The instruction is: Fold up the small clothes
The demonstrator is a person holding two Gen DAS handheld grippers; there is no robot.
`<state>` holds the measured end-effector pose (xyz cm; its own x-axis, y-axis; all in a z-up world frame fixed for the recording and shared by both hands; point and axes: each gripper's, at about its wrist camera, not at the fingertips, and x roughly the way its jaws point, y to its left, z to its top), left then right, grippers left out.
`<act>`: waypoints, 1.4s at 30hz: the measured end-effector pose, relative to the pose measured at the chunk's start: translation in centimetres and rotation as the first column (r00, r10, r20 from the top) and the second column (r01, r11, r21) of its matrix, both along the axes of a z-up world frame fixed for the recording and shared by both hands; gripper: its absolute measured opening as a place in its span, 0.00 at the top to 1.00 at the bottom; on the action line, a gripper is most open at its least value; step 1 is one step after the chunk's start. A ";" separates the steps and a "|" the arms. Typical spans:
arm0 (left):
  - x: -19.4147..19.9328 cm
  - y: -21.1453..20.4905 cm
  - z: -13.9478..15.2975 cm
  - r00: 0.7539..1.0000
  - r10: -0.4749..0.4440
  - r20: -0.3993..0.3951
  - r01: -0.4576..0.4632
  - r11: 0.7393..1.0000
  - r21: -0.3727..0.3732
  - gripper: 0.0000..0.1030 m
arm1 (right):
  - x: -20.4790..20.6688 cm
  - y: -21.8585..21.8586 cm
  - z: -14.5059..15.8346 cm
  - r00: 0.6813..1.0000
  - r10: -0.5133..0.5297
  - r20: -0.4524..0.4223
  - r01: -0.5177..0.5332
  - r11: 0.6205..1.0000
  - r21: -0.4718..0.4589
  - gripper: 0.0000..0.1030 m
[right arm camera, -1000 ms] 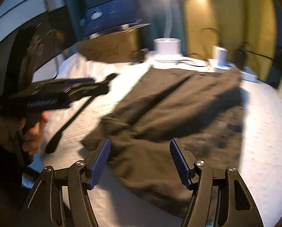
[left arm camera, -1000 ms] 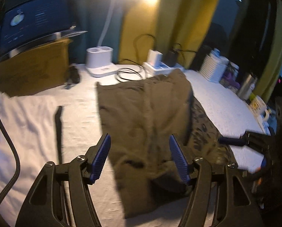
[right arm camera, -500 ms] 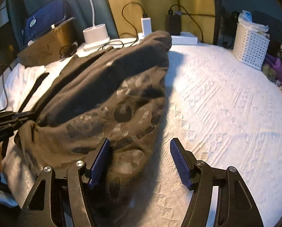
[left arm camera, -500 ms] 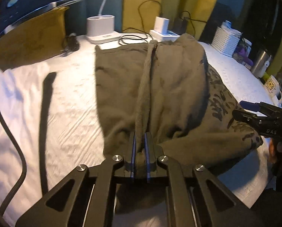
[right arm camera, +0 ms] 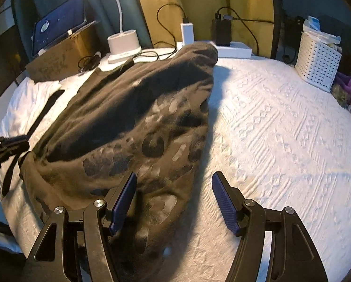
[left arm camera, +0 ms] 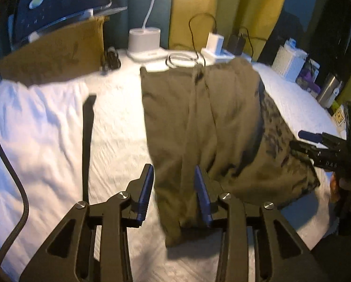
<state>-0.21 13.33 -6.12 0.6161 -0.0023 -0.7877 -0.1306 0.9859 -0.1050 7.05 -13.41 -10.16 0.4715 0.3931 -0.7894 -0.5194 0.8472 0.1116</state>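
Left wrist view: left gripper [left arm camera: 174, 189] fingers apart astride the olive garment [left arm camera: 203, 127]'s near edge, seemingly released; right gripper [right arm camera: 174, 202], fingers apart, should clamp the near right hem squarely.

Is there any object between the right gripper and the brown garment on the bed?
Nothing visible does. The right gripper is open at the near edge of the brown garment, with only white bedspread beside it.

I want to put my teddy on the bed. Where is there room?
Biggest bare patch: the white bedspread between the brown shirt and the white basket. Some room lies between the shirt and black strap. The back edge is crowded with the lamp base, chargers and cables.
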 end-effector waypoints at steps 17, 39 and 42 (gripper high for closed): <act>14.7 -1.5 0.0 0.984 -0.176 0.011 0.176 0.984 0.015 0.65 | 6.5 -1.6 0.0 0.998 -0.069 0.001 0.069 0.997 0.020 0.34; 21.0 -2.0 -2.7 0.973 -0.230 -0.030 0.228 0.972 -0.061 0.40 | 10.9 -1.9 -1.9 0.996 -0.093 -0.017 0.093 0.995 0.024 0.34; 20.8 -2.8 -2.6 0.965 -0.262 -0.016 0.261 0.965 -0.028 0.59 | 10.9 -1.8 -1.9 0.995 -0.095 -0.014 0.095 0.995 0.021 0.34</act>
